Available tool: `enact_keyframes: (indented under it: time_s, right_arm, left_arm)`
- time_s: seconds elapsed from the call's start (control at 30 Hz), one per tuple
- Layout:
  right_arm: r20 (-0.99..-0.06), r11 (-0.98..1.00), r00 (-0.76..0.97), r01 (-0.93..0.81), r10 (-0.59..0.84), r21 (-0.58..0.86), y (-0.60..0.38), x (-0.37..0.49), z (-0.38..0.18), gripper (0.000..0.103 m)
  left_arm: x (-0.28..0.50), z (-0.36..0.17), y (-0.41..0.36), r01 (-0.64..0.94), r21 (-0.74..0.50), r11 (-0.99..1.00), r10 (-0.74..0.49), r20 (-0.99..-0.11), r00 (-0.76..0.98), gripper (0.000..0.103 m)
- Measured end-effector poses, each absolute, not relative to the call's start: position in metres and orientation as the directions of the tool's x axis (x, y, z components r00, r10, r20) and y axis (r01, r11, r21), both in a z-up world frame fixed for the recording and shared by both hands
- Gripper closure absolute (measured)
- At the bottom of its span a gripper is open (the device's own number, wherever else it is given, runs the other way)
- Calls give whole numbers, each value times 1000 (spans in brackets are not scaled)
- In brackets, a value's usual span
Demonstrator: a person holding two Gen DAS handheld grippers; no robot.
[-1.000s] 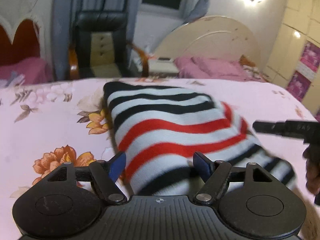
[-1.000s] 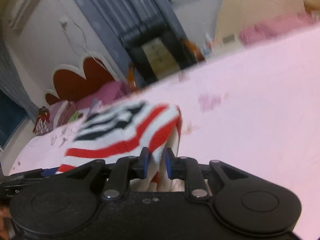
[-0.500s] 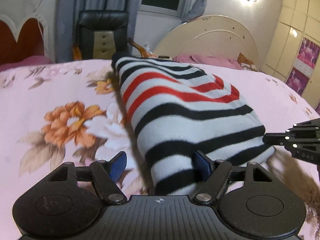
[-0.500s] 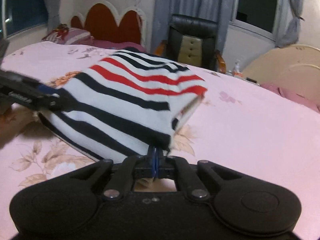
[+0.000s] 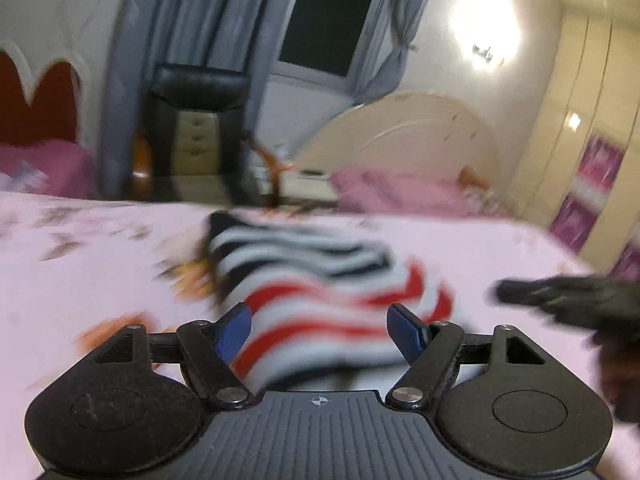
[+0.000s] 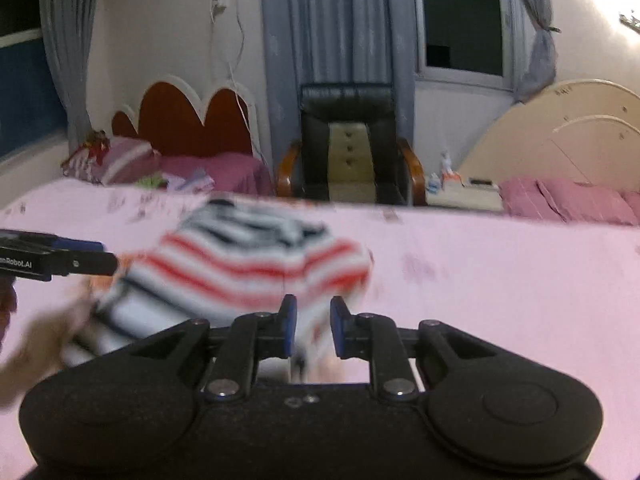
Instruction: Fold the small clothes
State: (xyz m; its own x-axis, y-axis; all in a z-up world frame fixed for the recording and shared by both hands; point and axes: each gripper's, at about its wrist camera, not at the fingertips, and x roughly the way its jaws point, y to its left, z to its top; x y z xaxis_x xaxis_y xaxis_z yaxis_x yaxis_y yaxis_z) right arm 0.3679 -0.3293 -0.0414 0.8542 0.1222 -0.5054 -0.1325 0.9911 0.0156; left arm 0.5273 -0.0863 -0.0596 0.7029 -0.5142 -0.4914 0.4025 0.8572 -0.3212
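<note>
Since half a second ago, right gripper (image 6: 312, 322) jaws are being reopened around the striped garment (image 6: 256, 264); left gripper (image 5: 320, 326) jaws are being held wide astride it, on the bed (image 5: 80, 280).

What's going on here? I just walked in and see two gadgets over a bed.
A person is folding a small striped garment on a bed with a pink floral sheet, a handheld gripper in each hand. The left gripper has its jaws wide, with the garment's near edge between them. The right gripper has just been opening its jaws; they stand narrowly apart at the garment's right corner, with cloth in the gap. Both views are blurred, so whether either one is pinching the cloth is unclear.
</note>
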Motion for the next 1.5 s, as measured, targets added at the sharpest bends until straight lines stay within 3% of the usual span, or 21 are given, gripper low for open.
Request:
enact_keyframes:
  time_s: [0.1, 0.2, 0.3, 0.43, 0.6, 0.8, 0.93, 1.1, 1.13, 1.23, 1.4, 1.5]
  right_arm:
    - [-526, 988, 840, -152, 135, 11, -321, 423, -40, 86]
    - [-582, 986, 800, -167, 143, 12, -313, 462, -53, 86]
    - [-698, 986, 712, -156, 77, -50, -310, 475, -82, 89]
    - [-684, 994, 725, -112, 79, -4, -314, 463, -78, 87]
    - [-581, 980, 795, -195, 175, 29, -298, 414, -53, 84]
    - [-585, 964, 780, -267, 223, 11, -281, 382, -58, 80]
    - [-648, 963, 739, -269, 184, -33, -274, 386, -76, 77]
    - [-634, 956, 756, -278, 162, -87, -265, 376, -84, 74]
    - [-634, 957, 755, -279, 164, -84, -265, 376, -83, 74]
    - [-628, 952, 760, -292, 170, -95, -267, 371, -84, 72]
    - [-624, 945, 757, -314, 191, -91, -271, 359, -83, 64]
    - [-595, 952, 778, -299, 200, -71, -274, 345, -73, 41]
  left_arm:
    - [569, -71, -99, 384, -375, 844, -535, -525, 662, 29]
    - [584, -88, -114, 389, -303, 870, -492, -604, 627, 29]
    - [580, -95, -127, 437, -199, 877, -455, -635, 624, 29]
    - [563, -80, -136, 461, -83, 883, -405, -631, 662, 29]
    - [534, -70, -130, 433, -31, 901, -359, -617, 701, 29]
    - [516, -75, -131, 402, 11, 916, -305, -633, 712, 29]
    - [513, -78, -133, 395, 30, 918, -284, -646, 709, 29]
    - [508, -83, -132, 387, 45, 921, -266, -655, 708, 28]
    - [507, -85, -130, 384, 39, 922, -266, -656, 706, 28]
    - [499, -89, -122, 361, 42, 931, -247, -656, 713, 8]
    - [487, -95, -103, 358, 2, 934, -266, -667, 696, 7]
    - [479, -92, -97, 356, 14, 934, -257, -666, 700, 7]
